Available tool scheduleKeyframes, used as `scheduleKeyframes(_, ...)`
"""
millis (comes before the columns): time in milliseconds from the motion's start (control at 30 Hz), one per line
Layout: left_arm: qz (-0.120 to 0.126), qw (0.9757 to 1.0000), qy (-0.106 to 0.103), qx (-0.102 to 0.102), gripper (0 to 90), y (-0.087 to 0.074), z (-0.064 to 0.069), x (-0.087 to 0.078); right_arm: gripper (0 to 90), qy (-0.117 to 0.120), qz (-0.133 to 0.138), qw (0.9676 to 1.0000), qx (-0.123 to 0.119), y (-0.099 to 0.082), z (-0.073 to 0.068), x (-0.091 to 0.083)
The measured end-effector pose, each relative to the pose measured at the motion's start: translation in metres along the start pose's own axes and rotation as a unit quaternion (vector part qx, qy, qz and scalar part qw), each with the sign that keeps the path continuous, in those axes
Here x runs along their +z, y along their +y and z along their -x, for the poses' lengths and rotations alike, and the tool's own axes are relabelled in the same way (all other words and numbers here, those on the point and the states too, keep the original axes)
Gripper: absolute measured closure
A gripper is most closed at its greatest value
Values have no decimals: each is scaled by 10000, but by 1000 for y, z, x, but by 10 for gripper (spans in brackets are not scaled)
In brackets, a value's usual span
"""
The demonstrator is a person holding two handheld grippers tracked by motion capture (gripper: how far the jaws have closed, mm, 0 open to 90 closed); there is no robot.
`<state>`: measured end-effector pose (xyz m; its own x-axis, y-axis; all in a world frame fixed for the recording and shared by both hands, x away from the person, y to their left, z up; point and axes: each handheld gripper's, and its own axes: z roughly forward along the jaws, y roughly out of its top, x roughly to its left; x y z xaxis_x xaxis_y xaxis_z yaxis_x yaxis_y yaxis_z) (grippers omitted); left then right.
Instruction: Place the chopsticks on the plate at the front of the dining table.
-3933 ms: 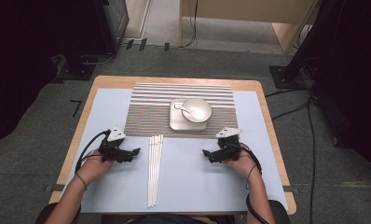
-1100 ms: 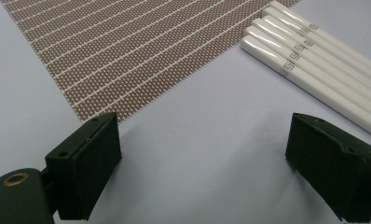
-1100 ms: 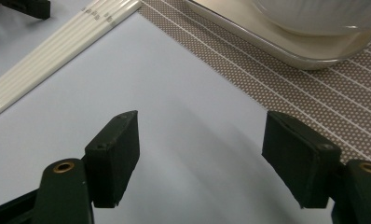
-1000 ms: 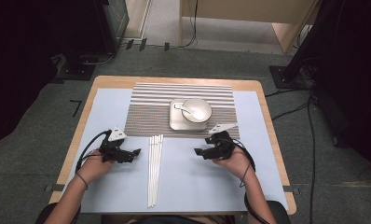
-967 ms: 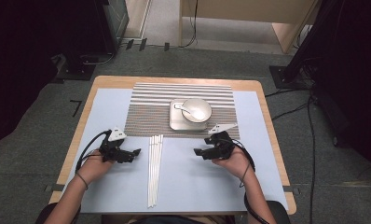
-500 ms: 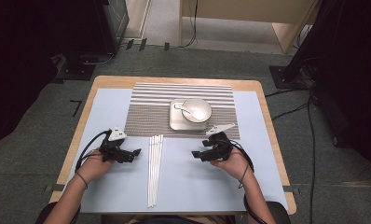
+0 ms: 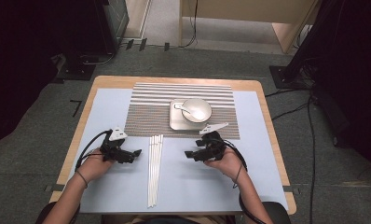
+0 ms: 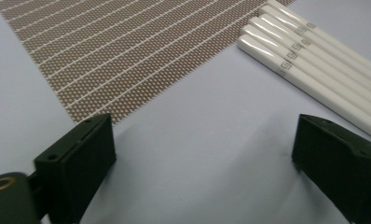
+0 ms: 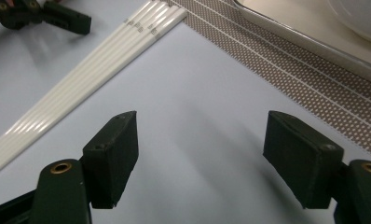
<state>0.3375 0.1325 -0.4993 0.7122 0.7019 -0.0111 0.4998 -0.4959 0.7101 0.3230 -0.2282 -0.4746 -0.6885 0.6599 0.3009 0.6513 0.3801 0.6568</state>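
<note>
left gripper (image 7: 136, 152): my jaws just opened wider, nothing between
right gripper (image 7: 187, 153): also just widened, empty
chopsticks (image 7: 154, 170): lying between both

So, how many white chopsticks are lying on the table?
5, going by the left gripper view: the chopsticks lie side by side, touching, in one bundle on the blue table cover, between the two grippers, their thick ends at the striped mat.

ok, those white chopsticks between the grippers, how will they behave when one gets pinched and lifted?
The chopsticks look glossy and glazed in the left gripper view, so probably slippery between the pads. They look thin, long and rigid, so a pinch near one end would likely let the far end droop. They lie packed side by side, touching, so the neighbours may shift or roll.
</note>
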Motion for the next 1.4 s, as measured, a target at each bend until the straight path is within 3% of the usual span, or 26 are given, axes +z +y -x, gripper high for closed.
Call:
scheduleKeyframes(200, -17, 10000, -25, 11, 19, 0, 0, 1, 277, 87, 11, 9997, 213, 3, -1, 1)
scheduleKeyframes(367, -17, 10000, -24, 13, 19, 0, 0, 1, 280, 33, -163, 9996, 209, 4, -6, 6)
scheduleKeyframes(500, -13, 10000, -23, 16, 18, 0, 0, 1, 273, -12, -201, 9998, 52, 4, -12, 9)
scheduleKeyframes(600, -16, 10000, -21, 14, 16, 0, 0, 1, 283, -186, -401, 9989, 165, 6, -16, 12)
scheduleKeyframes(967, -15, 10000, -17, 15, 14, 0, 1, 1, 281, -205, -692, 9972, 188, 18, -17, 19)
scheduleKeyframes(1167, -15, 10000, -16, 16, 14, 0, 1, 1, 286, -129, -689, 9975, 116, 25, -19, 20)
scheduleKeyframes(1267, -16, 10000, -16, 18, 14, 0, 0, 1, 291, -79, -723, 9970, 260, 28, -18, 20)
scheduleKeyframes(1400, -15, 10000, -15, 17, 14, 0, 1, 1, 291, -82, -696, 9973, 241, 32, -18, 20)
